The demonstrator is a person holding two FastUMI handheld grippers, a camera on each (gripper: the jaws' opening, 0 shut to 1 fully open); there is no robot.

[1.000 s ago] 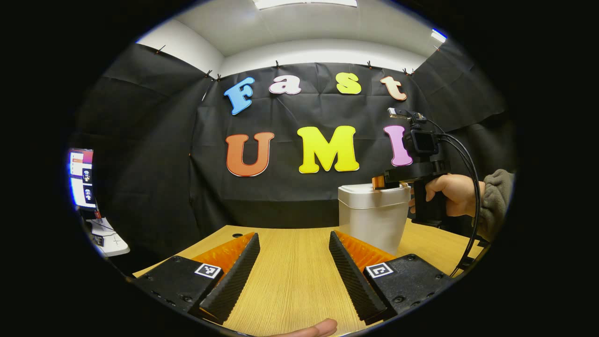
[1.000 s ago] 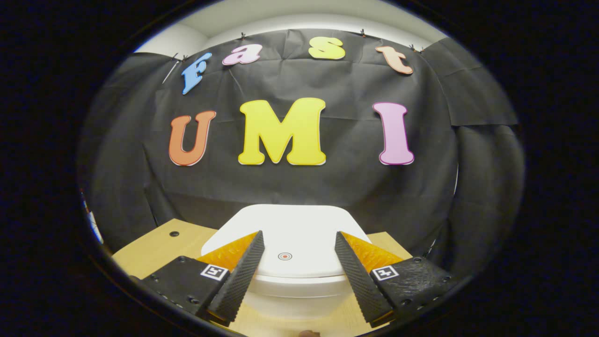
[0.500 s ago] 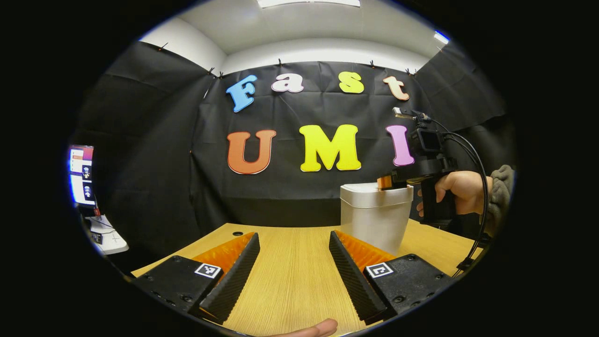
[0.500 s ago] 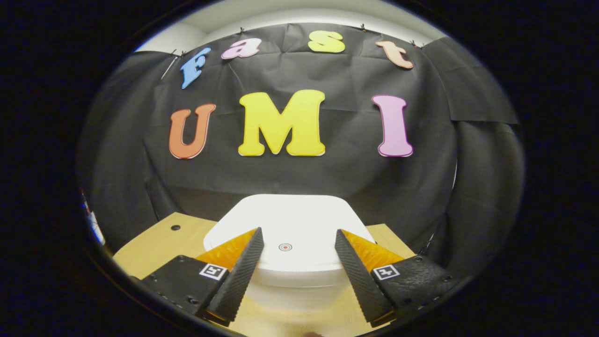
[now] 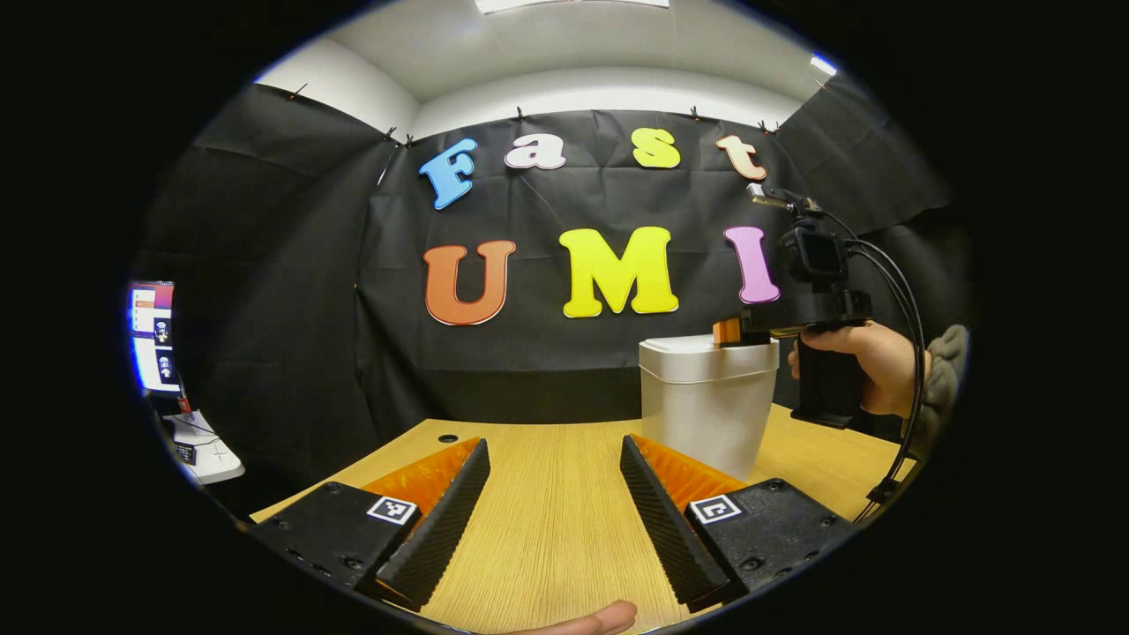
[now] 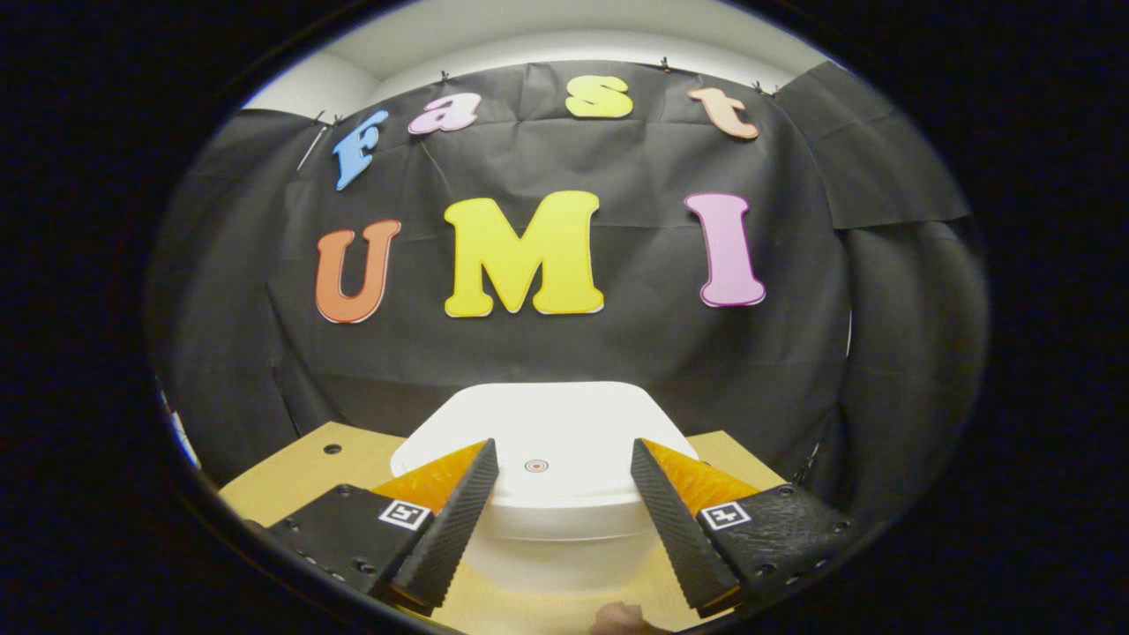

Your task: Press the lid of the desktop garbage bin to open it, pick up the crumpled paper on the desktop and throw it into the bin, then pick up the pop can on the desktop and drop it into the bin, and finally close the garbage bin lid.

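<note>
A white desktop garbage bin (image 5: 706, 401) stands on the wooden table (image 5: 547, 520), its lid (image 6: 547, 441) down and flat, with a small red ring mark in the middle. My right gripper (image 6: 560, 450) is open, its fingers over the front part of the lid; from the left gripper view it (image 5: 736, 331) sits at the lid's right top edge, held by a hand (image 5: 860, 362). My left gripper (image 5: 554, 450) is open, low over bare table, left of the bin, with nothing between its fingers.
A lit monitor (image 5: 152, 335) on a white stand sits off the table's left side. A small hole (image 5: 448, 437) marks the table's far left corner. Cables (image 5: 900, 353) hang from the right gripper down to the table's right edge.
The right gripper dipped toward the lid half a second ago, then rose a little. The lid stays down. The left gripper has hardly moved.
</note>
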